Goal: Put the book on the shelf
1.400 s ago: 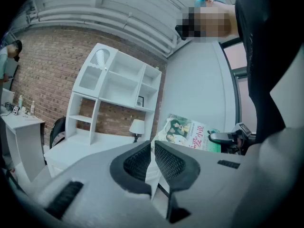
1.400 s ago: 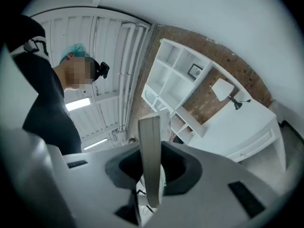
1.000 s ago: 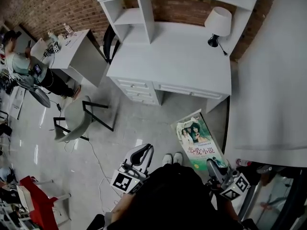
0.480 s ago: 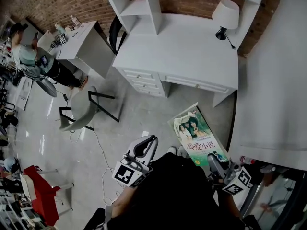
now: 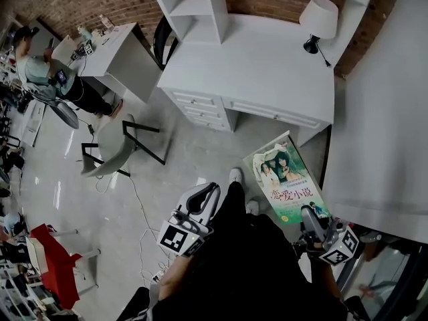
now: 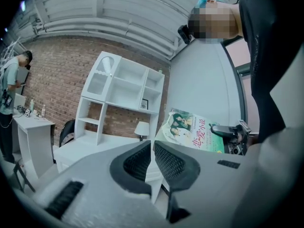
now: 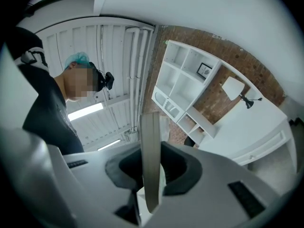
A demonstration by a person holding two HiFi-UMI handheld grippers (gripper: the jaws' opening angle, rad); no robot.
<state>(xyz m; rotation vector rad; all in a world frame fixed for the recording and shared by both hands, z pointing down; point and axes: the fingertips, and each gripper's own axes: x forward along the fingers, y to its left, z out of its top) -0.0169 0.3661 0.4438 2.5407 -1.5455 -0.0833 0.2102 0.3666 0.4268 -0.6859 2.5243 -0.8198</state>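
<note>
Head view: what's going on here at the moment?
A person stands back from the white desk and its shelf unit. The right gripper is clamped on a book with a green illustrated cover, held out over the floor. The left gripper carries nothing, jaws close together. The book is not on the shelf yet.
</note>
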